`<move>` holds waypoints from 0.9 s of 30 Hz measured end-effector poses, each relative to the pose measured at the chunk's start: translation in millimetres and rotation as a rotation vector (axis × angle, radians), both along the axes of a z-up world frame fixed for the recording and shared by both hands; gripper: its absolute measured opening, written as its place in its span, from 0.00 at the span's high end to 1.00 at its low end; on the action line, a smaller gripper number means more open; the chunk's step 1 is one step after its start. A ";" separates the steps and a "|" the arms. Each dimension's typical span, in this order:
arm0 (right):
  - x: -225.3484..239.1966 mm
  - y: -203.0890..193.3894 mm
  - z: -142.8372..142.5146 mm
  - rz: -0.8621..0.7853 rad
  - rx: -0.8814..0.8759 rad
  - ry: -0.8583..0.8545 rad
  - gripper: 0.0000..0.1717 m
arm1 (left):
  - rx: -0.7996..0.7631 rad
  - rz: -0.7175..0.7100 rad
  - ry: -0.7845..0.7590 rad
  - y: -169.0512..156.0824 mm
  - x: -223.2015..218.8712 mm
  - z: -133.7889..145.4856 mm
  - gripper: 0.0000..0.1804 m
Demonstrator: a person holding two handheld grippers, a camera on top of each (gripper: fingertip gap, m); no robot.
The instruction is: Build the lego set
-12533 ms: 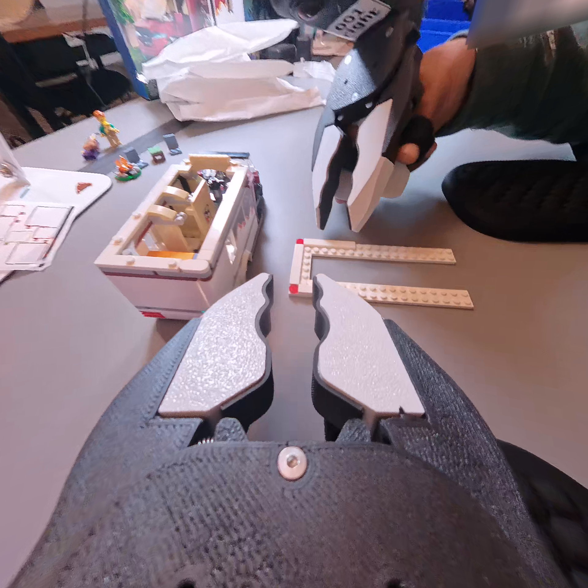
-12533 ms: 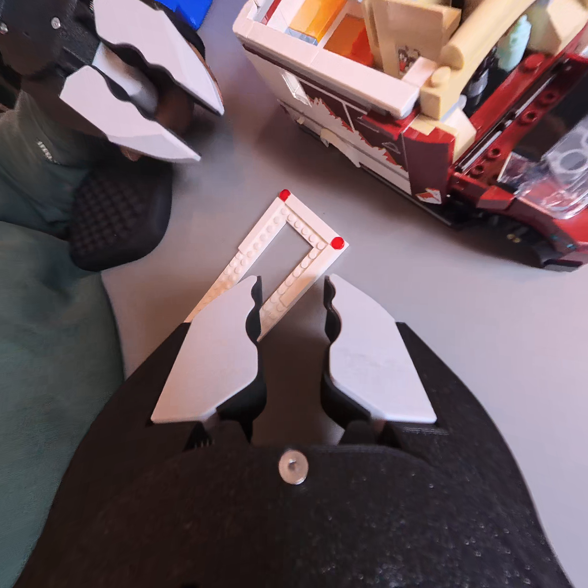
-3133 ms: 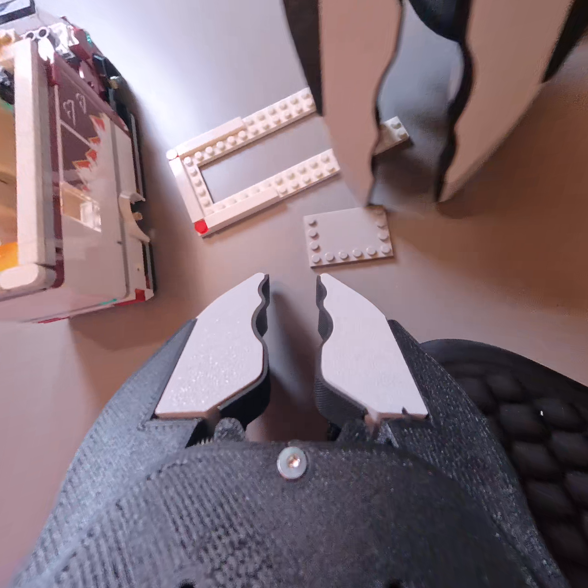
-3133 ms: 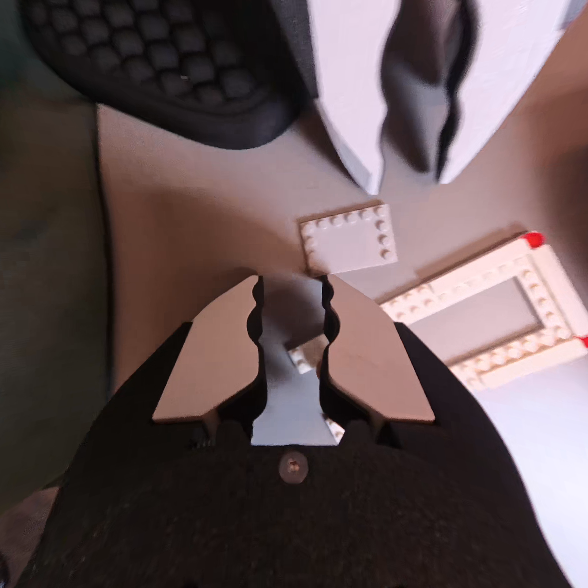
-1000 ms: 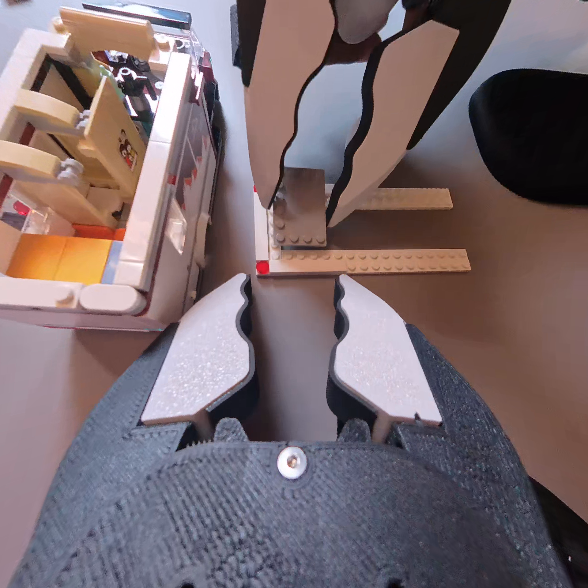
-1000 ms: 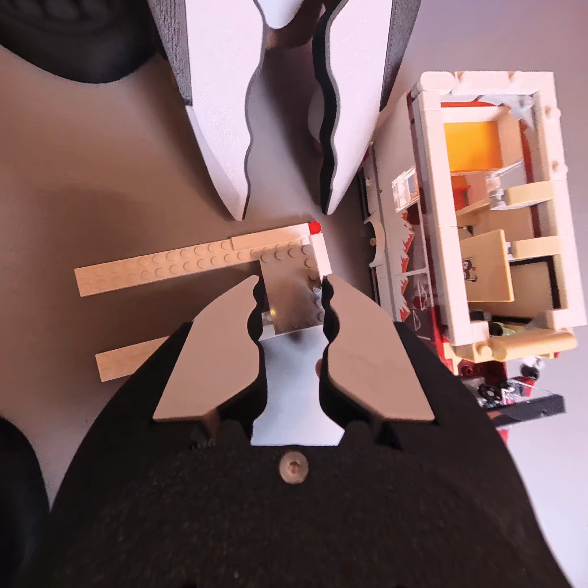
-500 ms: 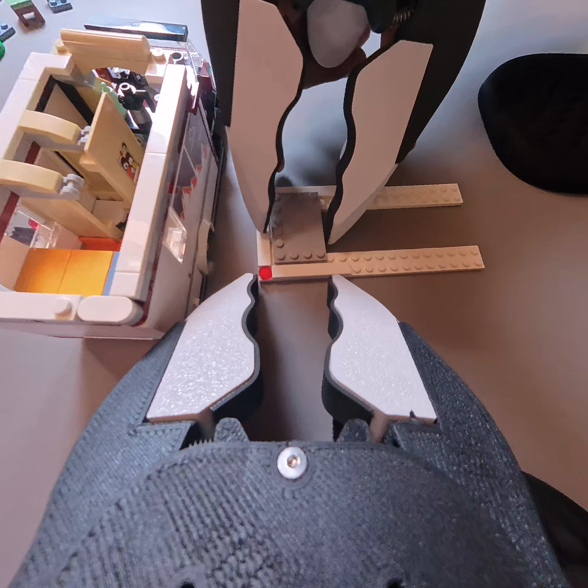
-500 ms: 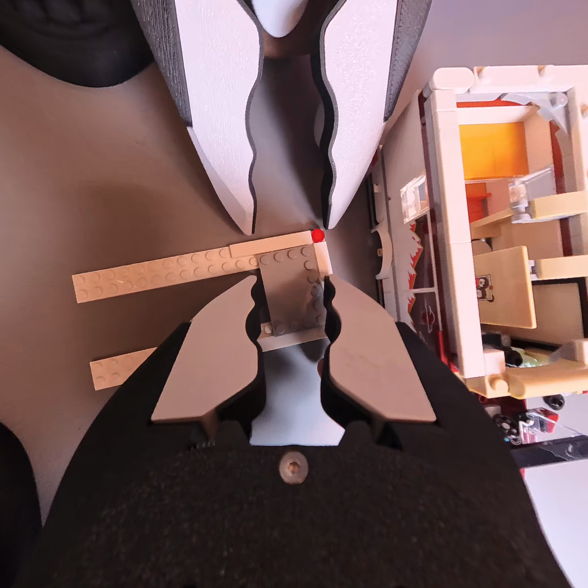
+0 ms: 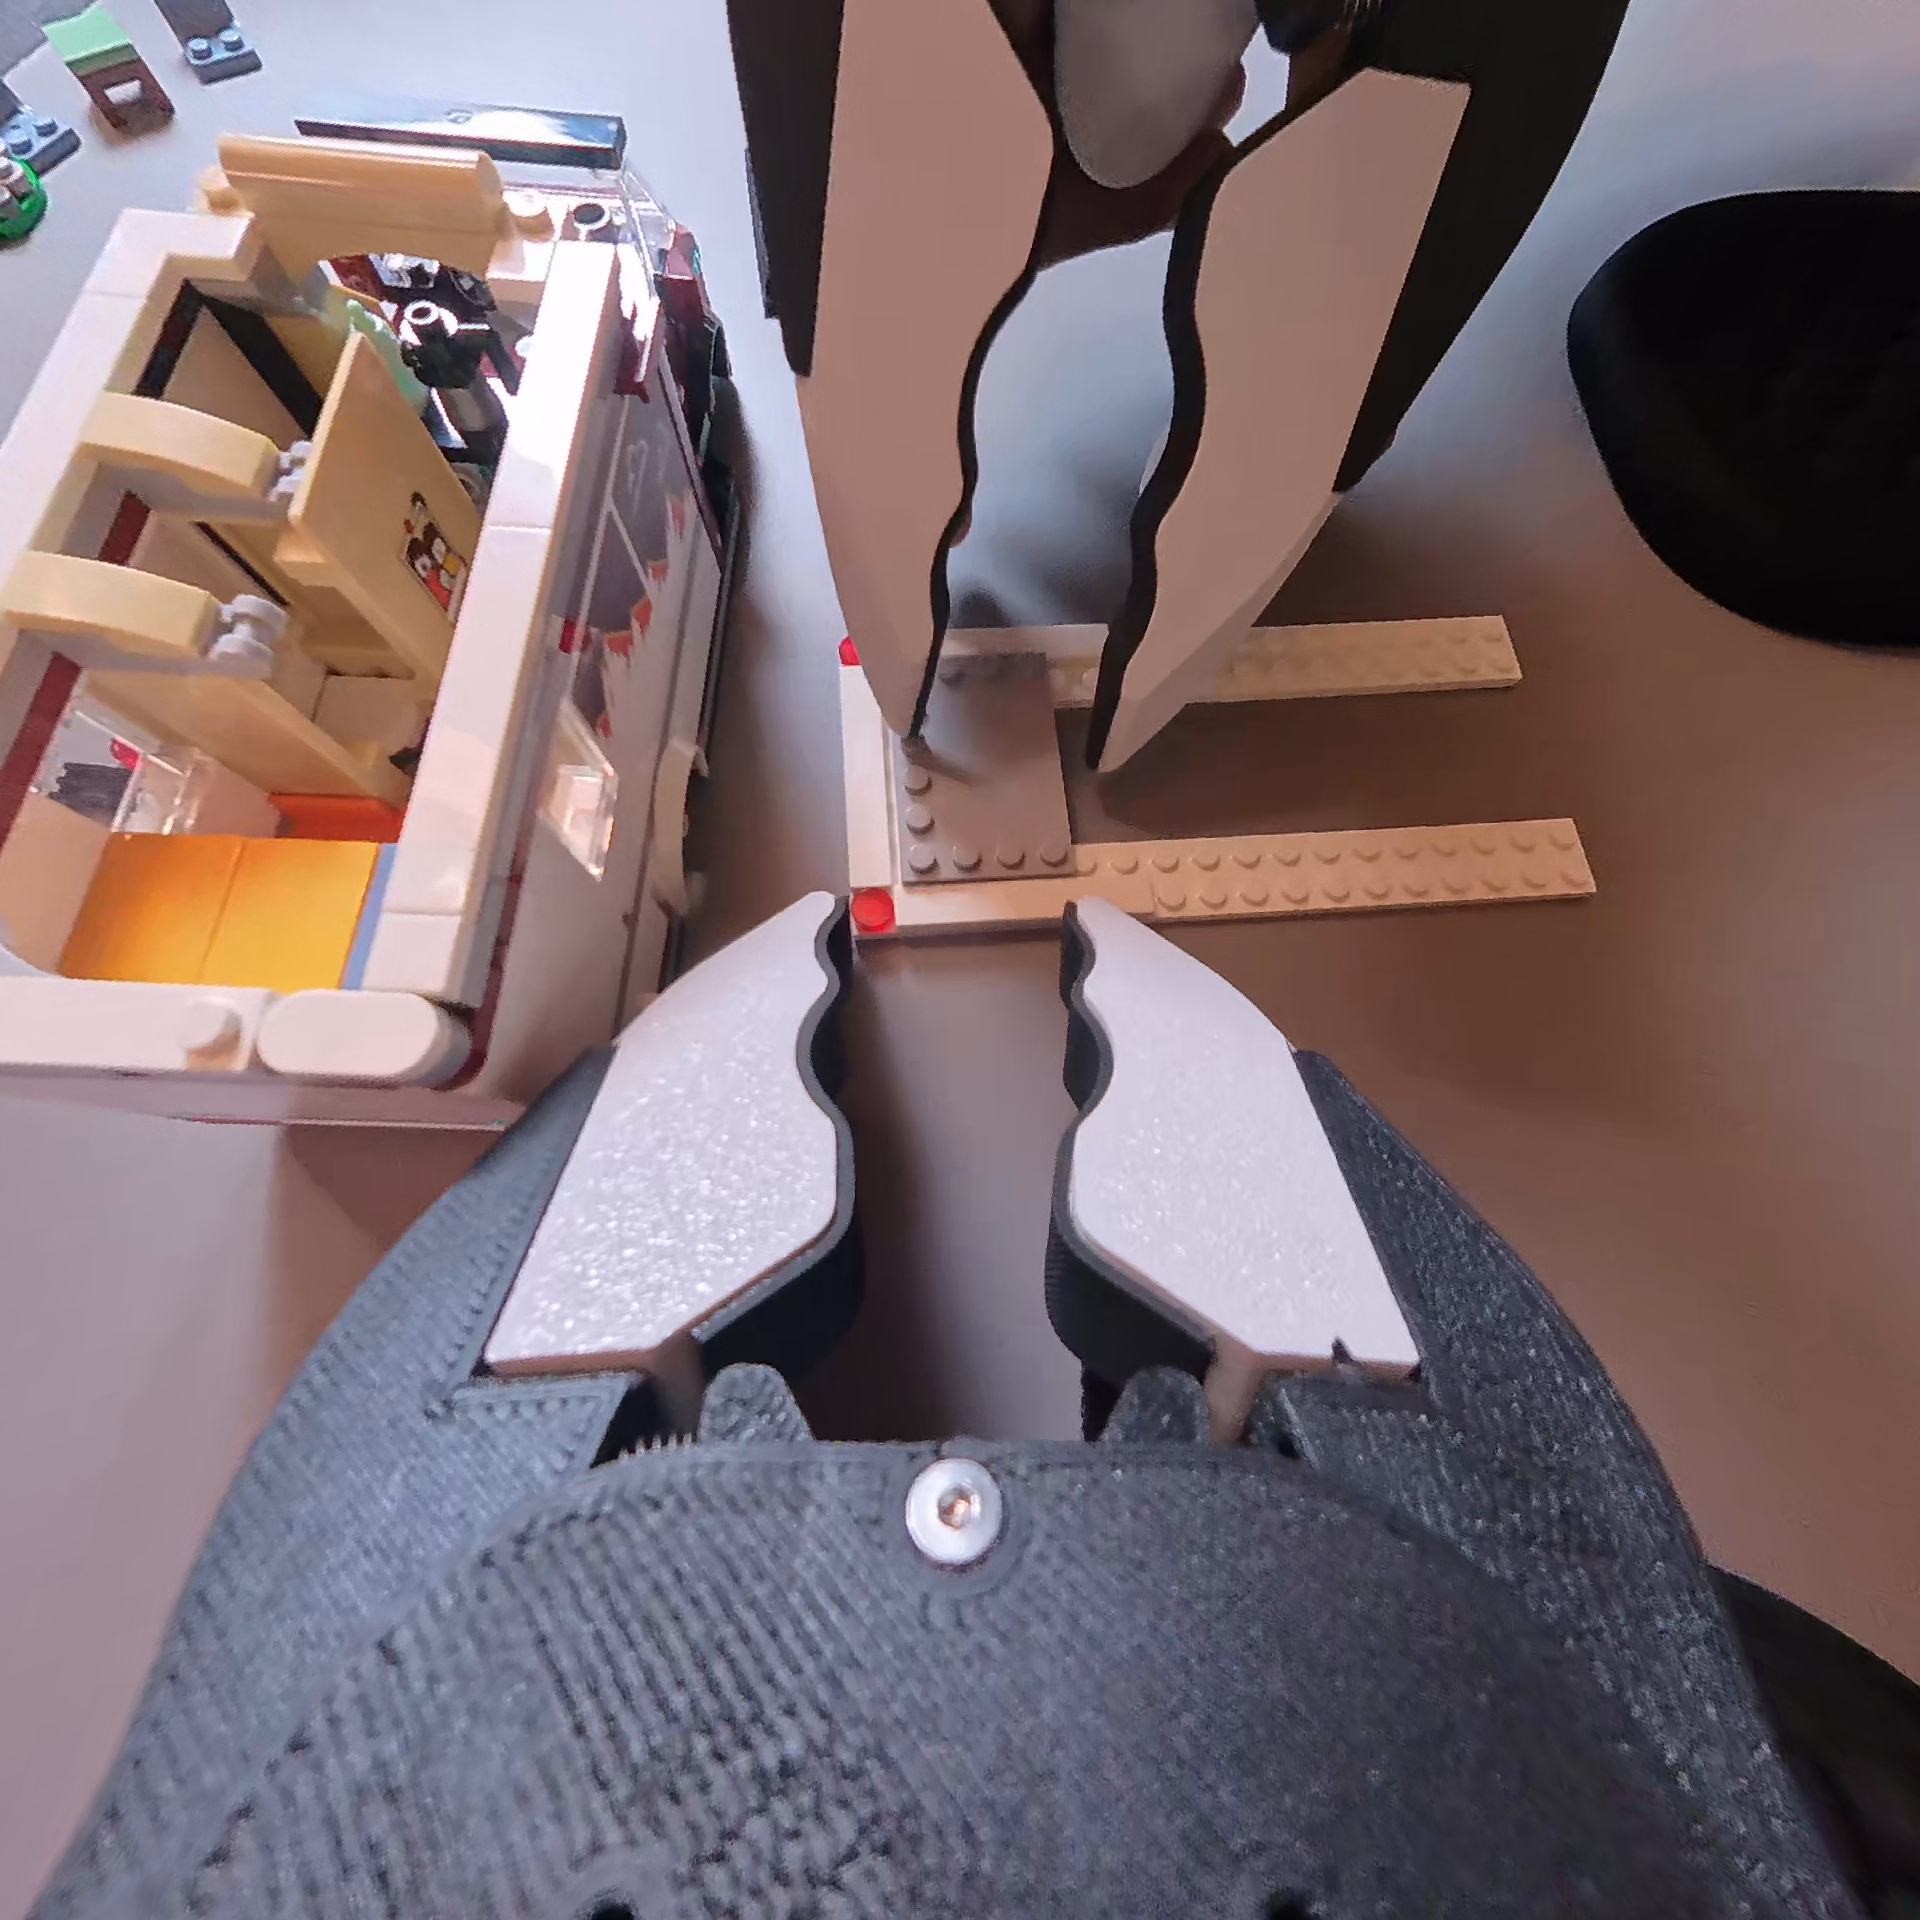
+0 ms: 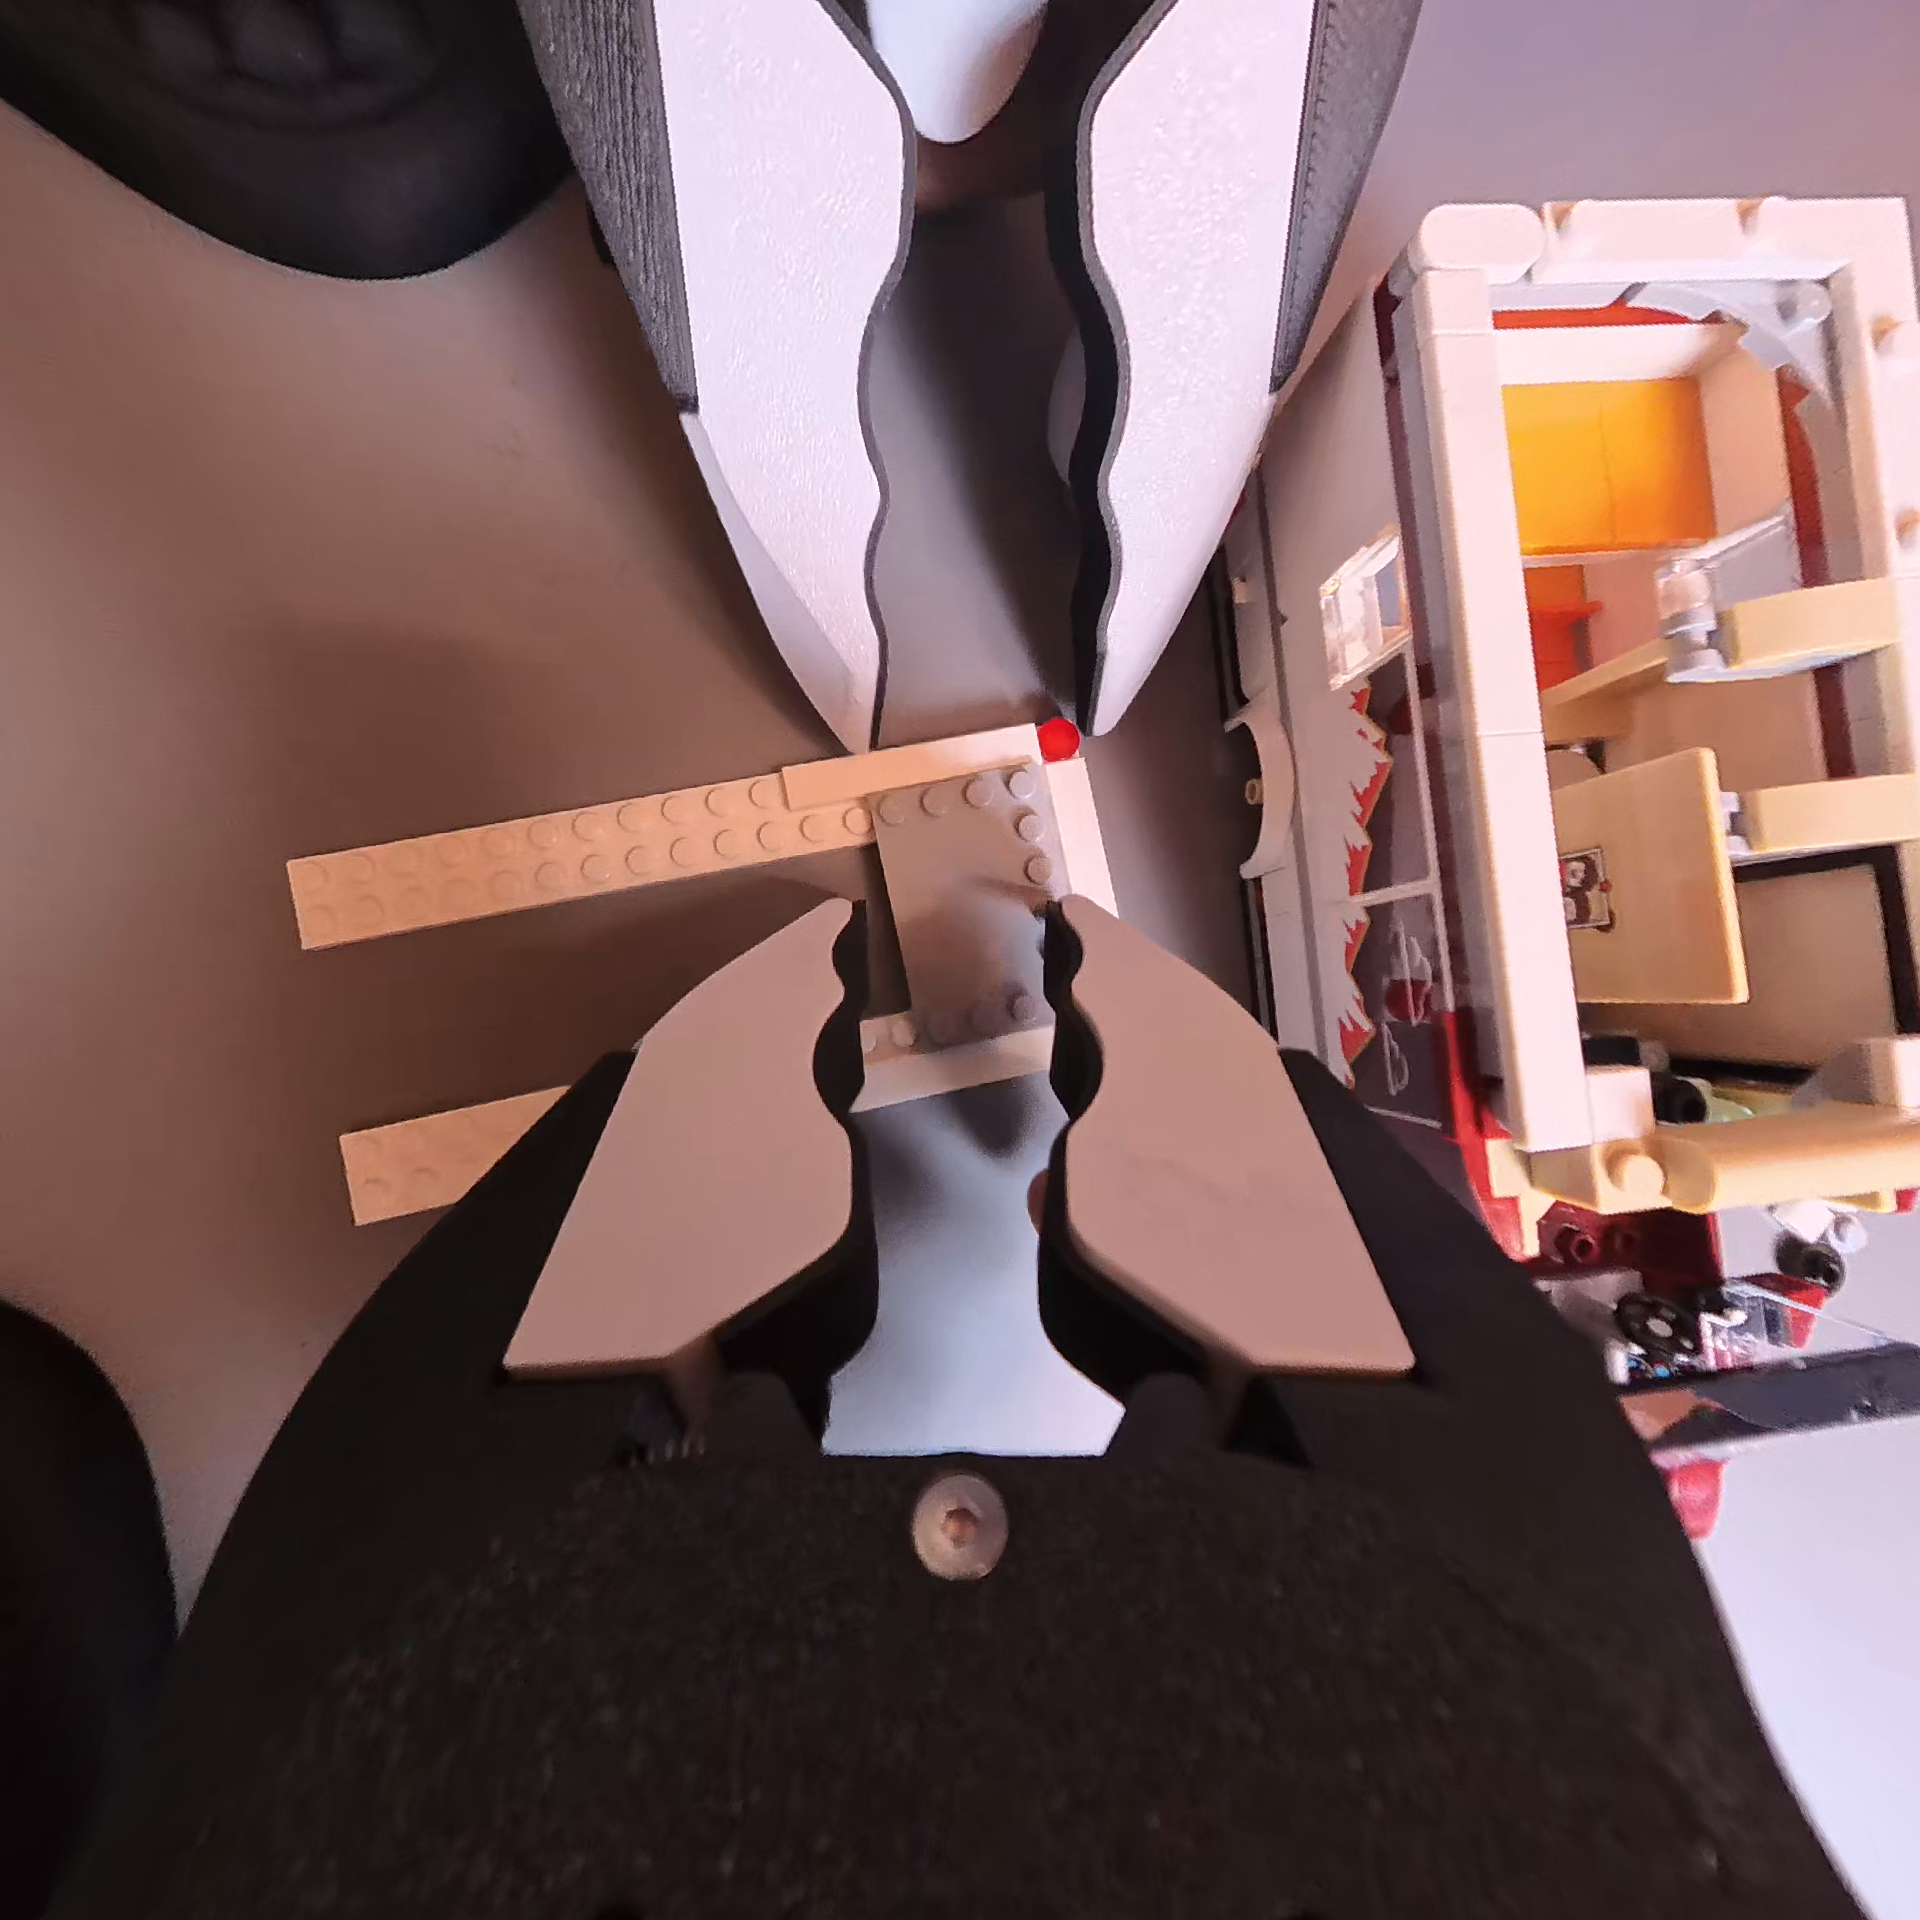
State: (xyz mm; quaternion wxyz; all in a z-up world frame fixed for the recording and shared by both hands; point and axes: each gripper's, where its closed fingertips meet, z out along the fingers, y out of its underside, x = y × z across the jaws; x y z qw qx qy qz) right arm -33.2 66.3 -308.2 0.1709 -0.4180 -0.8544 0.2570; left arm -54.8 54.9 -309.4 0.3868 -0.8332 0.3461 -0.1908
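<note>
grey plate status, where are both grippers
Grey plate seated on white frame corner. Right gripper straddles it, grip unclear. Left gripper open, empty, at frame edge. Toy van close by.

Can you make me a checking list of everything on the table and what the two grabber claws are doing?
Surface: grey table.
Job's things: grey studded plate lying on the corner of a white brick frame with red corner studs.
Clutter: brick camper van with its roof off; small brick bits.
Grippers: left gripper open, tips at the frame's edge; right gripper straddling the plate, contact unclear.
Cables: nothing seen.
Surroundings: black padded cushion.
</note>
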 end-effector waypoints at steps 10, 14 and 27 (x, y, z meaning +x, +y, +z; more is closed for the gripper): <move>-3.6 0.1 -0.1 0.002 0.013 -0.001 0.83 | 0.008 -0.002 0.006 0.0 0.8 -0.4 0.79; -5.1 -2.6 5.0 0.000 0.007 0.017 0.83 | 0.016 -0.005 0.014 -0.6 1.3 -0.7 0.80; -1.6 -6.5 -2.3 0.030 0.038 -0.024 0.86 | 0.021 -0.022 0.021 -3.6 5.4 -0.7 0.81</move>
